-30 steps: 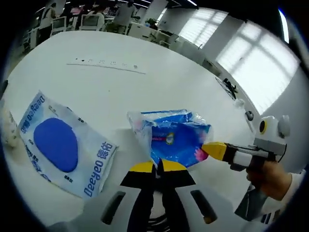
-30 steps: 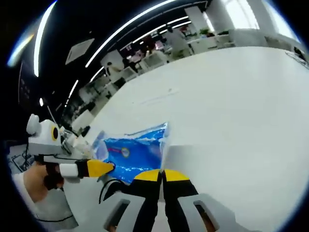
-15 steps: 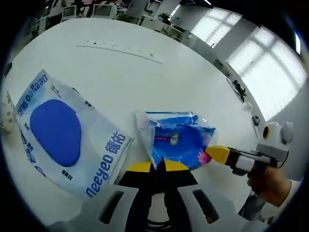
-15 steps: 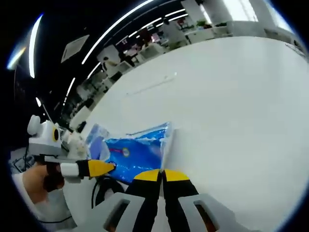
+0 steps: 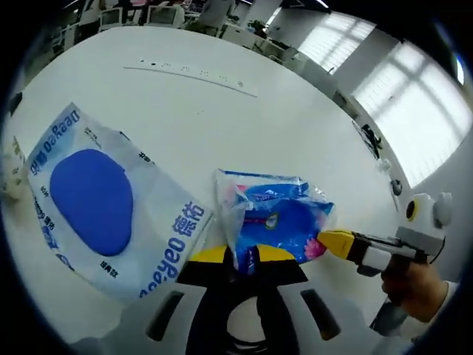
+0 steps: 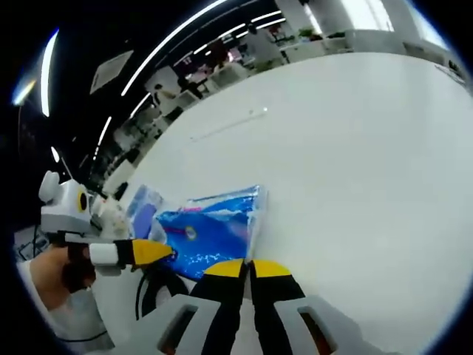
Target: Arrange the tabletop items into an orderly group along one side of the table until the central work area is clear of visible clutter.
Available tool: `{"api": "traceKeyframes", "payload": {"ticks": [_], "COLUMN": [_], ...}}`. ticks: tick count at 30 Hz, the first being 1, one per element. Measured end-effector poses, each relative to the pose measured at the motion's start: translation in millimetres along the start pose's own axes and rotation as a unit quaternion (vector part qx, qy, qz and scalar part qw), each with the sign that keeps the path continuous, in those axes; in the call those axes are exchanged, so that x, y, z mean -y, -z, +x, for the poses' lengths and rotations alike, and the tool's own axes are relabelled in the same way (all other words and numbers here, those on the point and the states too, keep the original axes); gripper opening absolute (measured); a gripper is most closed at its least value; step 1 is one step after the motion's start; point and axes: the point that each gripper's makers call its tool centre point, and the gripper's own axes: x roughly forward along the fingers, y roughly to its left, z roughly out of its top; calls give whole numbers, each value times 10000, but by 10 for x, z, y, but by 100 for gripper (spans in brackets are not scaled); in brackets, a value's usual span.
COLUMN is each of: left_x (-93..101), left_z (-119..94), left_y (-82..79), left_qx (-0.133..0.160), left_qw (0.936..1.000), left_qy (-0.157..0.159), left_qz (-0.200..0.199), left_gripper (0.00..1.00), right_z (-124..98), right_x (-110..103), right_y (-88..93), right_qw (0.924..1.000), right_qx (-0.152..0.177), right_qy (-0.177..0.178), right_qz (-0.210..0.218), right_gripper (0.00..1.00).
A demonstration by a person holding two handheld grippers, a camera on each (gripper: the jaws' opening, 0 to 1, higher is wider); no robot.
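Two packs lie on the white desk [image 5: 295, 126] in my left gripper view: a large white pack [image 5: 103, 203] printed with a blue oval, flat toward the desk's near edge, and just beside it a small blue pack [image 5: 277, 222], crinkled plastic with its contents not readable. My left tongs [image 5: 244, 259] are clenched on the small blue pack's near edge. My right tongs [image 5: 332, 240] come in from the side, yellow tip touching the pack's far corner.

In my right gripper view, my right tongs [image 6: 249, 268] are pressed together at that pack's [image 6: 211, 233] corner; I cannot tell whether they pinch it. My left tongs [image 6: 151, 251] meet its other end.
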Motion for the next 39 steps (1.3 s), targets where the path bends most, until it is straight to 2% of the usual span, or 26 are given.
{"api": "traceKeyframes", "payload": {"ticks": [4, 7, 13, 15, 17, 18, 20, 22, 24, 26, 29, 32, 33, 35, 39], "left_x": [11, -2, 68, 111, 138, 135, 129, 125, 86, 63, -66, -79, -114, -210, -251], "left_z": [-31, -66, -212, -294, -369, -432, -505, -610, -717, -804, -932, -1074, -1113, -1189, -1352], "left_y": [-17, -51, -145, -197, -238, -296, -332, -305, -248, -196, -106, 20, 48, 75, 143], "left_qx": [30, 108, 349, 516, 660, 866, 1062, 1177, 1225, 1278, 1283, 1249, 1245, 1309, 1402], "left_qw": [10000, 9999, 9993, 9984, 9974, 9953, 9920, 9902, 9900, 9897, 9902, 9901, 9901, 9891, 9881], "left_qy": [29, 9, 91, 158, 184, 139, 190, 276, 231, 178, 88, 90, 63, 4, -96], "left_qz": [46, 74, 117, 149, 230, 406, 662, 703, 666, 613, 544, 636, 639, 676, 626], "left_gripper": [14, 21, 30, 36, 46, 52, 63, 67, 74, 84, 100, 95, 95, 96, 94], "right_z": [-3, -31, -150, -241, -384, -432, -510, -646, -809, -883, -1033, -1194, -1208, -1272, -1447], "right_x": [-8, -39, -155, -215, -270, -277, -265, -277, -342, -280, -311, -329, -304, -278, -258], "right_y": [-37, -93, -129, -138, -144, -140, -145, -130, -96, -95, -36, 50, 27, 20, 71], "right_qw": [9999, 9995, 9983, 9973, 9962, 9960, 9953, 9947, 9941, 9934, 9917, 9900, 9895, 9878, 9848], "right_qx": [99, 252, 448, 529, 612, 626, 682, 734, 789, 868, 996, 1113, 1157, 1243, 1374], "right_qy": [-4, -53, -349, -487, -597, -603, -672, -720, -738, -747, -793, -801, -786, -780, -813], "right_qz": [-46, -163, -120, -138, -189, -196, -152, -28, -20, 4, 153, 324, 371, 529, 687], "right_gripper": [4, 17, 33, 41, 48, 50, 53, 57, 62, 67, 75, 80, 81, 83, 83]}}
